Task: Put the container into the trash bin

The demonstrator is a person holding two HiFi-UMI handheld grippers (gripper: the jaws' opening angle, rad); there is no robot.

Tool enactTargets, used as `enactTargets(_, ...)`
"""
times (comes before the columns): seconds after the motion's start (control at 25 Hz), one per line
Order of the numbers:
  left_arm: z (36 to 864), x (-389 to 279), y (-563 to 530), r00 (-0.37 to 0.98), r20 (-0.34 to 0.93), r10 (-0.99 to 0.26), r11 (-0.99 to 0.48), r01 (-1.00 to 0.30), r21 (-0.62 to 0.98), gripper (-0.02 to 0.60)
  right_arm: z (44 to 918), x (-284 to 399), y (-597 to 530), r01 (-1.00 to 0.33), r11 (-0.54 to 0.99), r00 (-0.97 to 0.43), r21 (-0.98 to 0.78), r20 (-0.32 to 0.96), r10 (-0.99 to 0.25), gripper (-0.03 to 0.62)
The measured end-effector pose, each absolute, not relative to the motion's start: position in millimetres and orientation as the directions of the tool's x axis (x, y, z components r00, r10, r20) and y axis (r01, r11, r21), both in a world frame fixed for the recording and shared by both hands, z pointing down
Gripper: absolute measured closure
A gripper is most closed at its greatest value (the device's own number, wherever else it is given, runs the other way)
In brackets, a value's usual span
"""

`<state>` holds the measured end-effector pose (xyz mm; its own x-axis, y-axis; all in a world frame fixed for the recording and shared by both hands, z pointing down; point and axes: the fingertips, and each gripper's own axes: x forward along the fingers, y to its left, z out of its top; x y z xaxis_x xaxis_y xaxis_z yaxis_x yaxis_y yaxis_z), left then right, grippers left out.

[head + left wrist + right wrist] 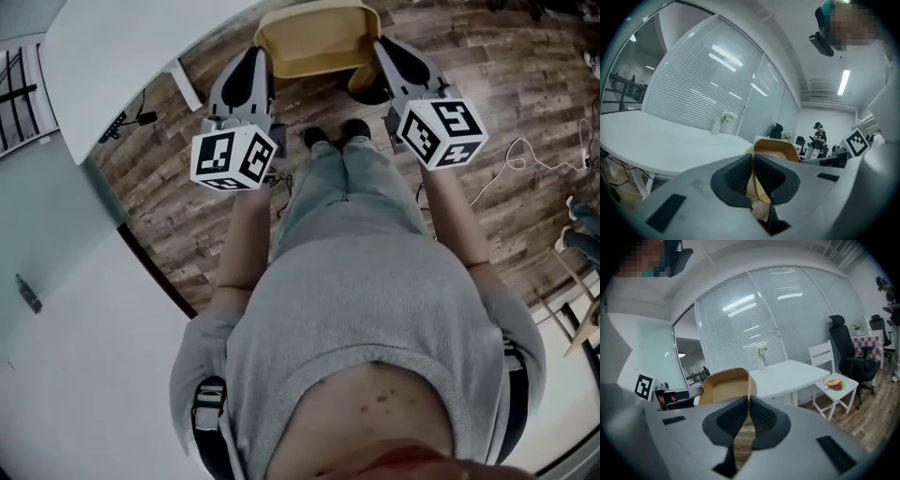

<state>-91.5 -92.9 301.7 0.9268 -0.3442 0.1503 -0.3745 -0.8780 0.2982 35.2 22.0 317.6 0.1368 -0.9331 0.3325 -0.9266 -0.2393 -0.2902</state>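
Observation:
A tan paper container [317, 39], open side up, hangs over the wooden floor in front of me, held between both grippers. My left gripper [257, 58] is shut on its left rim, and my right gripper [384, 49] is shut on its right rim. In the left gripper view the pads [740, 176] pinch the thin wall of the container [776, 149]. The right gripper's marker cube [857, 141] shows beyond it. In the right gripper view the jaws [747, 409] clamp the container's [723, 384] wall, with the left gripper [670, 397] on its far side.
A white table [112, 56] stands at my left, with a vase [761, 359] on it. A white chair [830, 376] and a black office chair [846, 357] stand to the right. Cables [525, 159] lie on the floor. A person [819, 137] stands far off.

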Motion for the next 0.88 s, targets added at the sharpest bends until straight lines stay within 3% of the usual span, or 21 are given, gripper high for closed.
enactTargets(0.48, 295, -26, -59, 0.973, 0.141, -0.180, -0.933, -0.215, 0.288, 0.555, 311, 78, 76, -0.867, -0.403, 0.310, -0.294, 0.315, -0.897, 0.518)
enactTargets(0.88, 299, 6, -35, 0.983, 0.148, -0.109, -0.945, -0.148, 0.291, 0.555, 316, 99, 109, -0.833, -0.465, 0.370, -0.300, 0.322, -0.871, 0.518)
